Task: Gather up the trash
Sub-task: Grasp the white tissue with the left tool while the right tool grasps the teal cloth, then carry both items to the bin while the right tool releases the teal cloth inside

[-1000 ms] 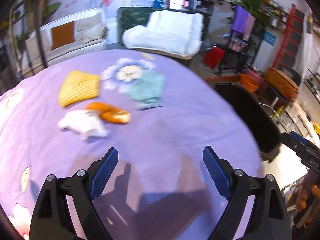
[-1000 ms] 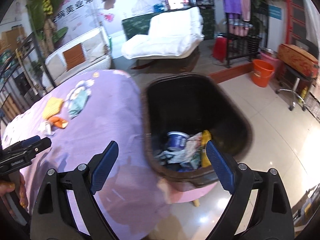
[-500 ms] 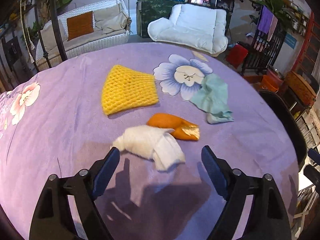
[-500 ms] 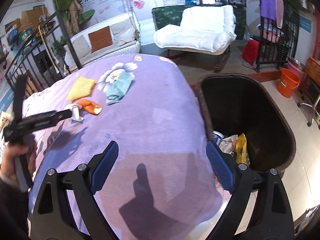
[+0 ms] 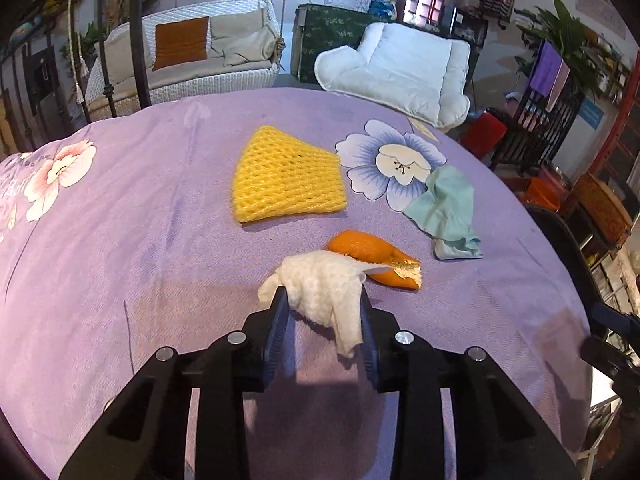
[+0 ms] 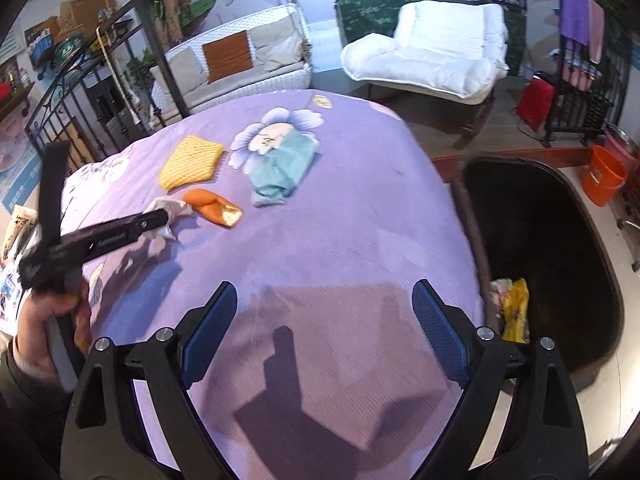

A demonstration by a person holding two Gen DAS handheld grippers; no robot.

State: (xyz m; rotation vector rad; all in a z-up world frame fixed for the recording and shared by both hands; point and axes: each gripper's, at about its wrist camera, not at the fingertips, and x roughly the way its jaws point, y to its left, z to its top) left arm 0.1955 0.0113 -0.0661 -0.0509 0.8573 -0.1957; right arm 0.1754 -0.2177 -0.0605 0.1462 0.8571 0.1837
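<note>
A crumpled tissue [image 5: 326, 292] is pinched mid-bundle by the left gripper [image 5: 323, 312]. Soft and light, it likely crushes easily. The right gripper [image 6: 320, 334] is held wide open.

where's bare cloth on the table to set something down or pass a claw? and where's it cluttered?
Bare: the wide stretch of purple tablecloth between the right claw and the teal cloth, out to the edge by the black bin. Also the cloth left of the yellow foam net.

Crowded: net, teal cloth, orange peel and white tissue, which the left claw is gripping.
</note>
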